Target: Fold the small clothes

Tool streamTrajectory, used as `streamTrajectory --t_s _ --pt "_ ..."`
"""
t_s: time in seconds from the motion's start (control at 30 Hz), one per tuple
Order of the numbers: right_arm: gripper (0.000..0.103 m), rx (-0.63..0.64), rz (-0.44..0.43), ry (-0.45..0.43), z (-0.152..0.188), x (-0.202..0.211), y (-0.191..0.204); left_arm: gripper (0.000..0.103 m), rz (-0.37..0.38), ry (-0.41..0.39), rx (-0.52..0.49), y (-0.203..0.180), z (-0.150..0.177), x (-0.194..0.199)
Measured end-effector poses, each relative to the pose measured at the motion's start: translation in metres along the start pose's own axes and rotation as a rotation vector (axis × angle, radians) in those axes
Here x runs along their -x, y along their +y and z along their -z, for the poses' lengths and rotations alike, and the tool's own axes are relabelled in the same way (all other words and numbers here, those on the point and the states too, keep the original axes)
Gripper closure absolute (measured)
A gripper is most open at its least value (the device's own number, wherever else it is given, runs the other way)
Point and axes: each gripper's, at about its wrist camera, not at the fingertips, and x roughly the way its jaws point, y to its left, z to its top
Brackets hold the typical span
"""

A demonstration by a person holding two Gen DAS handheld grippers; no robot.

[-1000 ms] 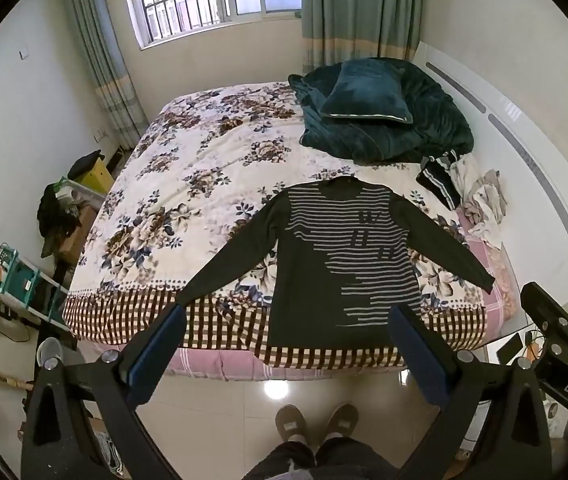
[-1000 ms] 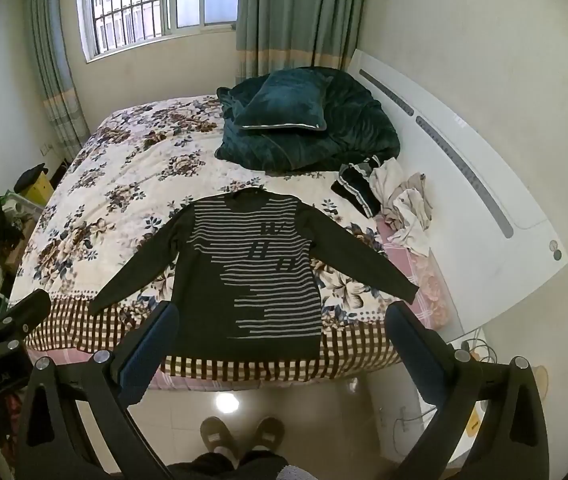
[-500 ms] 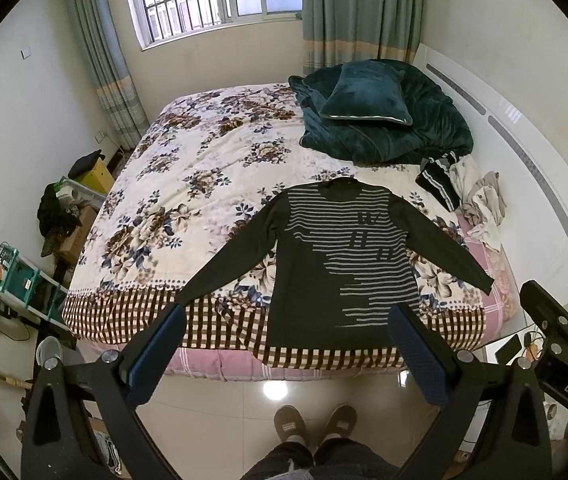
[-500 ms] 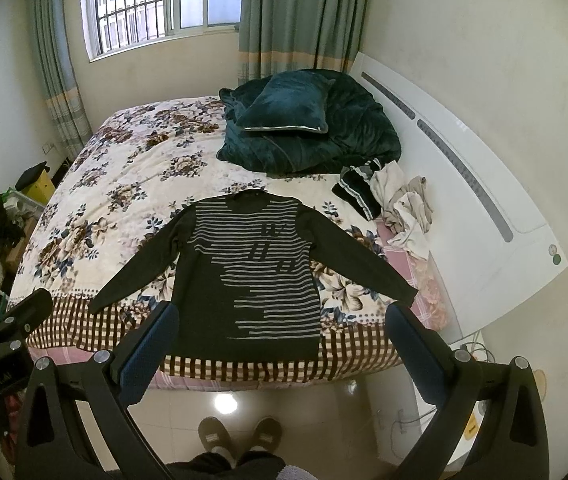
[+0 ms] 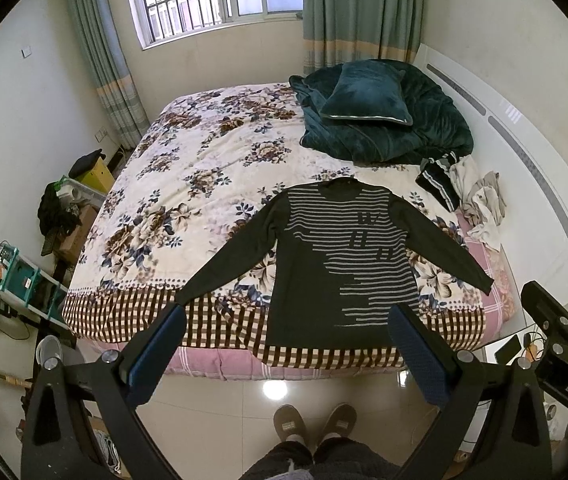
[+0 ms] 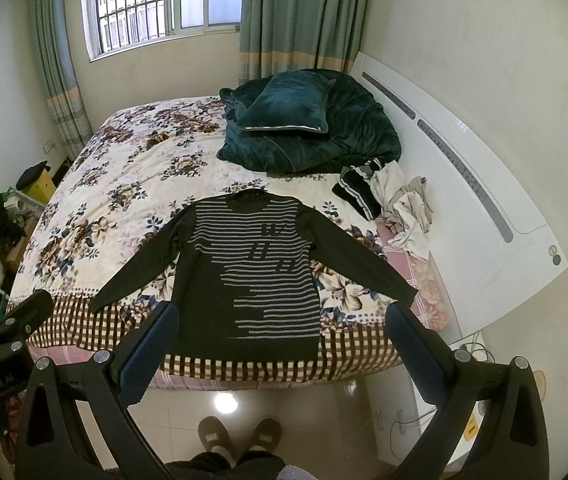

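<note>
The sweater [image 5: 335, 256] lies flat, face up, on the bed [image 5: 212, 184], w/ its hem at the near edge, right in front of you, and its collar pointing toward the far edge under the window. Its long axis runs near edge to far edge; both sleeves spread out and slant back toward you. The left sleeve [image 5: 226, 262] ends close to the near edge, on the checked border. The right sleeve [image 5: 449, 252] ends near the headboard-side edge, over the pink sheet.

Both tools are up in the air on your side of the bed, above the floor, well apart from the cloth. Your left tool [image 5: 284, 348] has its jaws wide apart, nothing in them; in its view the left cuff sits just past the left finger. Your right tool [image 6: 280, 344] is likewise spread wide and empty; in its view the right cuff sits just beyond the right finger.

So each tool is nearer its own-side cuff, and the reach is fwd and down. I'd judge no fold is made yet; a sleeve-in fold looks like the first step.

Beyond the sweater: a teal blanket and pillow [image 5: 367, 100] at the far headboard corner, plus a clothes pile [image 5: 471, 196] along the headboard [image 5: 531, 168] edge.
</note>
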Motion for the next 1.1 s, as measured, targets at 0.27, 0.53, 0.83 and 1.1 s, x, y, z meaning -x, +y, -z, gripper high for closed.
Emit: streamTrajectory --t_s 0.27,0.53,0.83,1.1 --pt "0.0 -0.001 0.0 -0.001 -0.002 0.006 0.003 0.0 0.0 -0.002 0.003 -0.001 -0.002 0.009" --pt "0.0 0.0 -0.002 -0.003 -0.002 0.007 0.004 0.0 0.0 -0.005 0.001 -0.001 -0.002 0.009" --pt "0.0 0.002 -0.003 -0.007 -0.007 0.008 0.004 0.0 0.002 -0.007 0.002 -0.001 -0.008 0.011" --pt "0.0 -0.001 -0.001 -0.008 -0.014 0.01 0.005 0.0 -0.001 -0.012 0.004 -0.002 -0.019 0.011"
